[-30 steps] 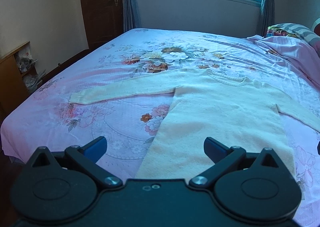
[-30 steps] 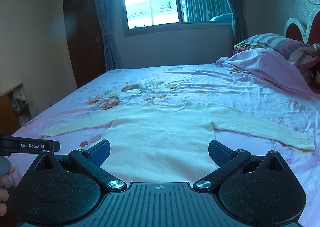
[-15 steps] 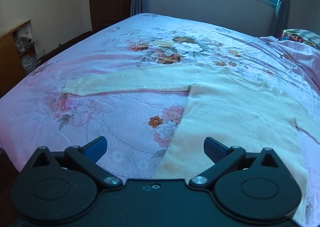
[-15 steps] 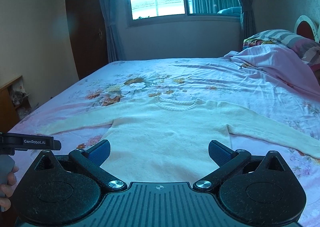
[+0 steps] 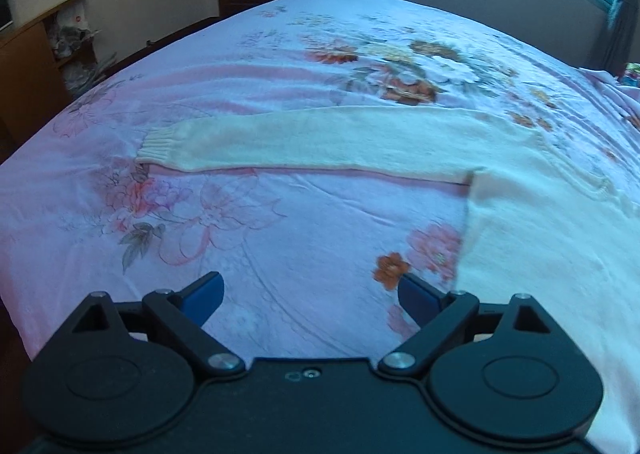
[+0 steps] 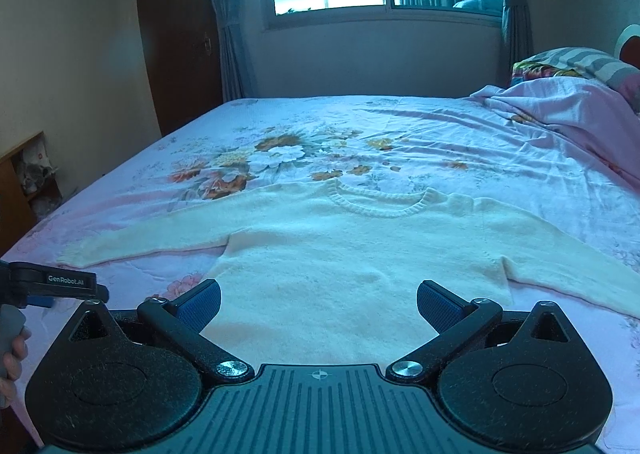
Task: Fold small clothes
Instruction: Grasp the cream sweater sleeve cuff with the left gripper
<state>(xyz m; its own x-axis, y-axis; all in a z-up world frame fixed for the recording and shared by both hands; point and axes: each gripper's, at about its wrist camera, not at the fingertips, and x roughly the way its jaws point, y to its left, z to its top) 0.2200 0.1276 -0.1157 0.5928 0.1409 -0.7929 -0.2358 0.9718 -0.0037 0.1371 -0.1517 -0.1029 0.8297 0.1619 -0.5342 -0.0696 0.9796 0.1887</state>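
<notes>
Here, cream sweater (image 6: 320, 254) lies flat on bed (image 6: 500, 158).

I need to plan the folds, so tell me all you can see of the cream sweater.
The cream sweater is a fuzzy knit with a ribbed round collar and ribbed cuffs. It lies flat and unfolded on the floral bedsheet, collar toward the window, both long sleeves spread sideways. Nothing grips or rests on it; only the sheet touches it.

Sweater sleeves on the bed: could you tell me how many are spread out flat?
2. One sleeve stretches left from the sweater; the other sleeve stretches right, its cuff cut off by the frame.
</notes>
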